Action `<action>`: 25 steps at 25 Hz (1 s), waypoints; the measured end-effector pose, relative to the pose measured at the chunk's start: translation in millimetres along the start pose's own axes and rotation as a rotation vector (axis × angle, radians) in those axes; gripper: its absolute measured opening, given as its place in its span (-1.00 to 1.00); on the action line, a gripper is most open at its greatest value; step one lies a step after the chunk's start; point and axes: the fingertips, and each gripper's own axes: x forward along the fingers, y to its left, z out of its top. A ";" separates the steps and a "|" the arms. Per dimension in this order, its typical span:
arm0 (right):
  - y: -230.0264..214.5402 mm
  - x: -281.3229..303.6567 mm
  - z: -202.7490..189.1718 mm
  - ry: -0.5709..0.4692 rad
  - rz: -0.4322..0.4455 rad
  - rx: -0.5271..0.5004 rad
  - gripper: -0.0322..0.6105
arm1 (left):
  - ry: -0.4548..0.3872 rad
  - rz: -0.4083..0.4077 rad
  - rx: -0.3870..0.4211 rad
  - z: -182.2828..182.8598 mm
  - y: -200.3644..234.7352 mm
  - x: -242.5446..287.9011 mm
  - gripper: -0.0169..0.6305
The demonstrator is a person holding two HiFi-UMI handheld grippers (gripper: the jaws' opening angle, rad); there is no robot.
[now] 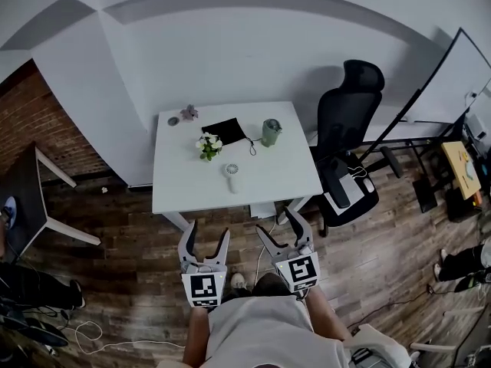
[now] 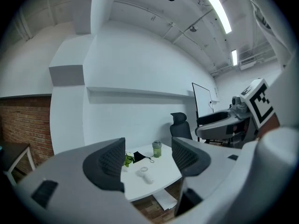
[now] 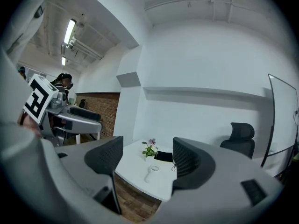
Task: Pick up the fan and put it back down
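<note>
1. A person stands at the 6 o'clock edge of a white tabletop [image 1: 276, 179] with a gripper in each hand, both held over the wooden floor [image 1: 130, 267] and short of the tabletop.
2. The left gripper [image 1: 207, 232] points level at the tabletop. Its fingers [image 2: 112, 160] stand apart with nothing between them.
3. The right gripper [image 1: 280, 225] is held just beside it, at its 3 o'clock. Its fingers [image 3: 189, 160] are likewise parted and hold nothing.
4. The white fan [image 1: 232, 176] lies flat near the middle of the tabletop, well apart from both grippers, its round head toward the far wall and its handle toward the person.
5. In each gripper view the fan [image 2: 145, 174] [image 3: 149, 172] shows in the gap between the fingers, far beyond them.
6. A small potted plant [image 1: 209, 146] stands at the fan's 11 o'clock, a black pouch [image 1: 224, 129] at its 12 o'clock and a green cup [image 1: 271, 132] at its 1 o'clock.
7. A black office chair [image 1: 349, 144] sits at the tabletop's 3 o'clock.
</note>
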 end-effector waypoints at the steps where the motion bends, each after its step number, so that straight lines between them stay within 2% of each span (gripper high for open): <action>1: -1.3 4.4 0.0 0.002 -0.005 -0.001 0.14 | -0.001 -0.005 -0.001 -0.5 3.0 4.0 0.00; 13: -17.9 58.0 -1.1 0.011 -0.011 -0.005 0.14 | -0.004 -0.032 -0.010 -5.6 31.0 56.6 0.00; 25: -60.1 121.9 -6.3 0.014 0.008 0.013 0.14 | 0.016 -0.019 -0.011 -10.4 52.3 124.2 0.00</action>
